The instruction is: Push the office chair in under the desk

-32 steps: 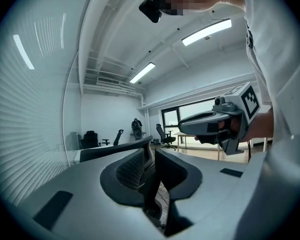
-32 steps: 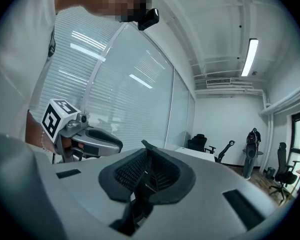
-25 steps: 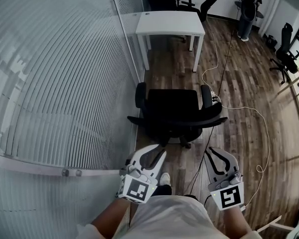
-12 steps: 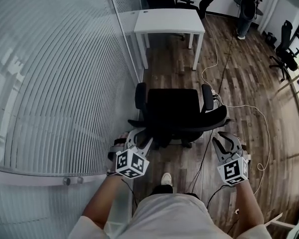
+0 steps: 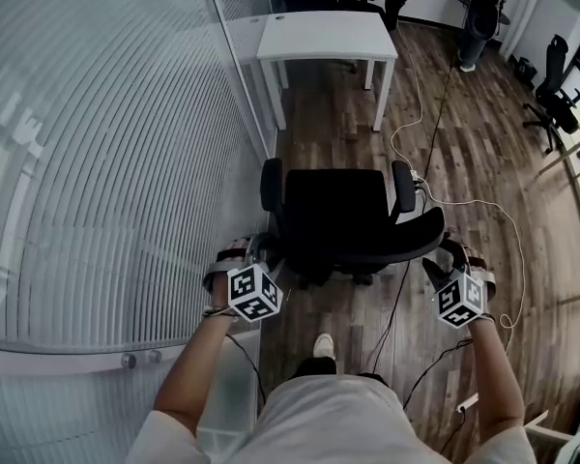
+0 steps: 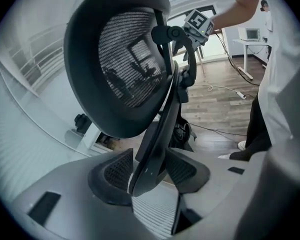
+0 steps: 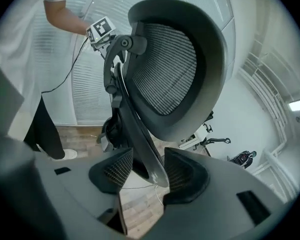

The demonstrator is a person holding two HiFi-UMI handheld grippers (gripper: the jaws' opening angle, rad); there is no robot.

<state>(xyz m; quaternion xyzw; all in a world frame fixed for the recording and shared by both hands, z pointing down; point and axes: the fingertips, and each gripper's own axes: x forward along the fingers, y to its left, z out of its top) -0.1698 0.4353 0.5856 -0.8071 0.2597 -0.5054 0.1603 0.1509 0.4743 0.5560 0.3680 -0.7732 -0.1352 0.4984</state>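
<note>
A black mesh-backed office chair [image 5: 333, 211] stands on the wood floor, its seat turned toward the white desk [image 5: 324, 37] farther ahead. My left gripper [image 5: 252, 253] is at the left edge of the backrest and my right gripper [image 5: 455, 255] at its right edge. In the left gripper view the backrest's rim [image 6: 152, 149] runs between the pads of my left gripper [image 6: 149, 171], whose jaws are opening with a gap on each side. The right gripper view shows the same: the rim [image 7: 140, 139] passes between the opening jaws of my right gripper [image 7: 145, 171].
A glass wall with blinds [image 5: 106, 162] runs along the left, close to the chair. A white cable [image 5: 483, 211] snakes over the floor at the right. More black chairs [image 5: 556, 95] stand at the back right. The person's shoe [image 5: 322, 346] is just behind the chair.
Both grippers have moved forward from near the person's body to the two sides of the chair's backrest, and their jaws have spread. The chair has stayed put.
</note>
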